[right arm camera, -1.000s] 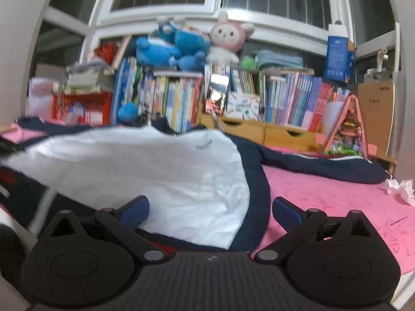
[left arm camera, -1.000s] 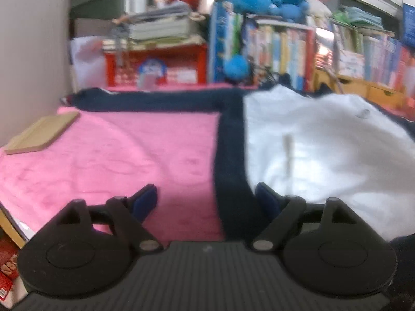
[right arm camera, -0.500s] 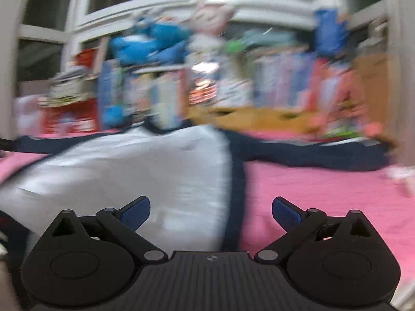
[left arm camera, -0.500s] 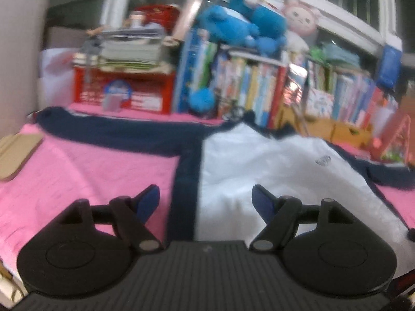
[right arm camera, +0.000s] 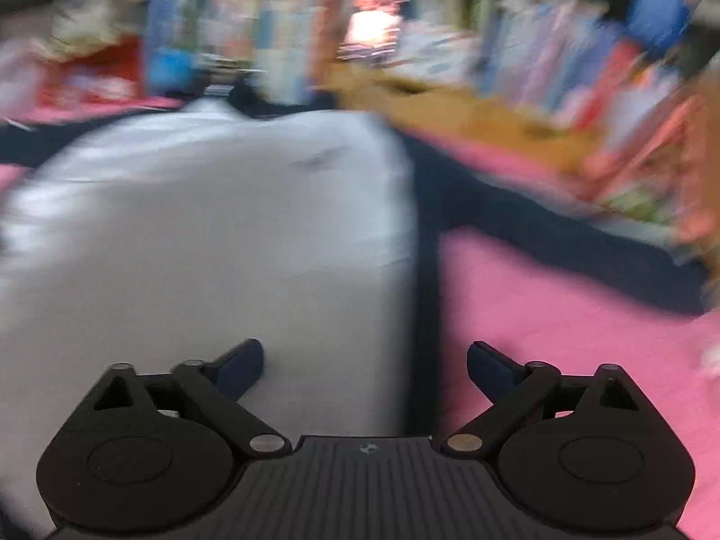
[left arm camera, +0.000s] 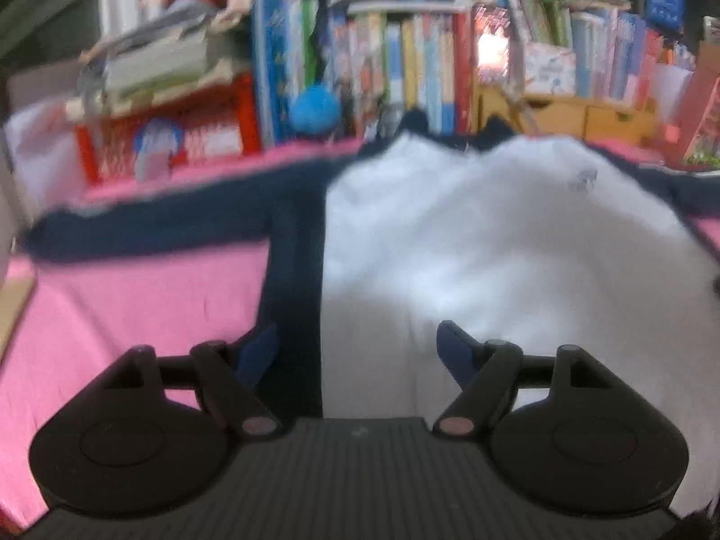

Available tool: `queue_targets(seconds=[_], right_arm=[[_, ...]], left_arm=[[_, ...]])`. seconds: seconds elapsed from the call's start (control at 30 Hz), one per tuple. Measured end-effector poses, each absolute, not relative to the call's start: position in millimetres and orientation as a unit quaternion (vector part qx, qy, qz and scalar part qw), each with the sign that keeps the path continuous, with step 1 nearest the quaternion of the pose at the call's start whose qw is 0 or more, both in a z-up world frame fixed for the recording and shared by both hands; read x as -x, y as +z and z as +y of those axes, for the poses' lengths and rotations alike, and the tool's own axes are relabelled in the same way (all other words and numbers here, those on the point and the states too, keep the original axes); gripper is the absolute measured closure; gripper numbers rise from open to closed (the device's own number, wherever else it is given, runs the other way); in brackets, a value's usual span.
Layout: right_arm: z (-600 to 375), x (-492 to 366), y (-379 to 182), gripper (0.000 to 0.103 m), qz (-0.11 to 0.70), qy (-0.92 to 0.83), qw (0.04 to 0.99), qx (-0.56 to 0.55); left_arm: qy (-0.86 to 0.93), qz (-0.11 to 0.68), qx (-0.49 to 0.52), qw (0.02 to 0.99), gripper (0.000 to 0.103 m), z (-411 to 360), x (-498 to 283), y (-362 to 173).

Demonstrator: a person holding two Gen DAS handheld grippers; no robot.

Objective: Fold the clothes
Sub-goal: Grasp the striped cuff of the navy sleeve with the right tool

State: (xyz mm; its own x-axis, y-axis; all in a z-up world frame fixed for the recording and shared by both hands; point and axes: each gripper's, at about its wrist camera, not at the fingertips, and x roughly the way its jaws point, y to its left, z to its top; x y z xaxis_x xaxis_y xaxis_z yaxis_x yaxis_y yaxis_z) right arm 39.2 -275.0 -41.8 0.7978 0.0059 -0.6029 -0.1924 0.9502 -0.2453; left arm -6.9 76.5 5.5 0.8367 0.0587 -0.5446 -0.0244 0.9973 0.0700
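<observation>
Our left claw [left arm camera: 357,351] is hovering open and empty over the white-and-navy shirt [left arm camera: 495,243]. Our right claw [right arm camera: 364,366] is closing, gripping nothing, above the pink worktop [right arm camera: 562,315].

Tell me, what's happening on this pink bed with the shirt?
A person holds a two-finger gripper in each hand to fold a white and navy top spread flat, sleeves out, on a pink cover. The left gripper hangs open over one side edge. The right gripper is over the other side, its jaws closing, not yet pinching cloth. Nothing is folded yet.
</observation>
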Motion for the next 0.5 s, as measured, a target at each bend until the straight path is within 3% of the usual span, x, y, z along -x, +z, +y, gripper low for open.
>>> queue_targets(seconds=[0.2, 0.3, 0.37, 0.5], right_arm=[[-247, -121, 0, 0.018, 0.287, 0.228, 0.930, 0.015], [-203, -174, -10, 0.028, 0.305, 0.245, 0.920, 0.003], [-178, -207, -26, 0.041, 0.327, 0.247, 0.912, 0.001], [-147, -262, -53, 0.052, 0.336, 0.212, 0.917, 0.040]], left_arm=[[-0.013, 0.241, 0.006, 0.970, 0.025, 68, -82, 26], [0.015, 0.253, 0.020, 0.967, 0.027, 66, -121, 5], [0.037, 0.272, 0.018, 0.961, 0.028, 67, -138, -14], [0.042, 0.319, 0.019, 0.947, 0.025, 74, -153, -30]])
